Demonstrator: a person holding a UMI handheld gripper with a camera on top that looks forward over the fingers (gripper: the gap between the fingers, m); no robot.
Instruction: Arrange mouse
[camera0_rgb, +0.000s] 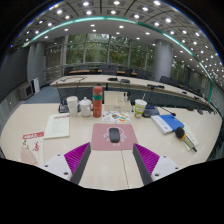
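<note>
the gripper (111, 158) hangs open, nothing between its fingers; the mouse (114, 134) sits just ahead on a pink mat (112, 137), centred between them; a skewed approach would likely nudge it sideways instead of gripping it.

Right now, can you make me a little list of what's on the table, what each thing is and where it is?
place: a big office room, light wooden table
mouse: dark, lying on the pink mat, just ahead of the fingers
hand-held gripper: open, holding nothing, pink pads toward the mouse
red bottle: upright, beyond the mat
paper cup: upright, right of the bottle
blue thing: flat, right of the mat
papers: left of the mat
</note>
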